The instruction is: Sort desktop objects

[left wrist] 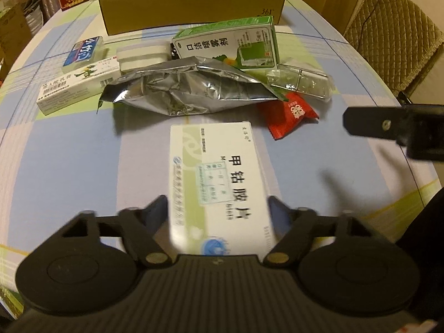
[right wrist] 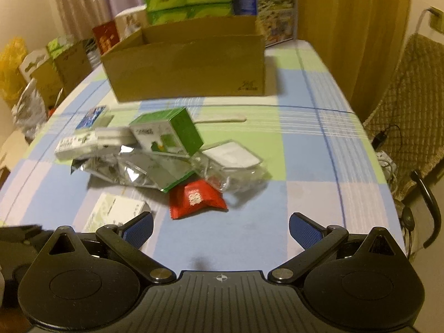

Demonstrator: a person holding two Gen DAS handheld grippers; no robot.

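left gripper [left wrist: 217, 208] clamps white medicine box [left wrist: 219, 177]; right gripper [right wrist: 220, 226] spread; cardboard box [right wrist: 186, 69] contents hidden.

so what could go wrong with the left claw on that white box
1. The left claw straddles only the near end of the white medicine box; lifted from there, the box may tilt or slip out.
2. The red packet and foil bag lie close beyond; pushing forward could nudge them.

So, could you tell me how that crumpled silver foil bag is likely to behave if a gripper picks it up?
The silver foil bag is creased and sagging, so it would probably flop rather than hold shape. Its glossy skin may slip between pads. The green box seems to lean on it, so lifting could topple that.
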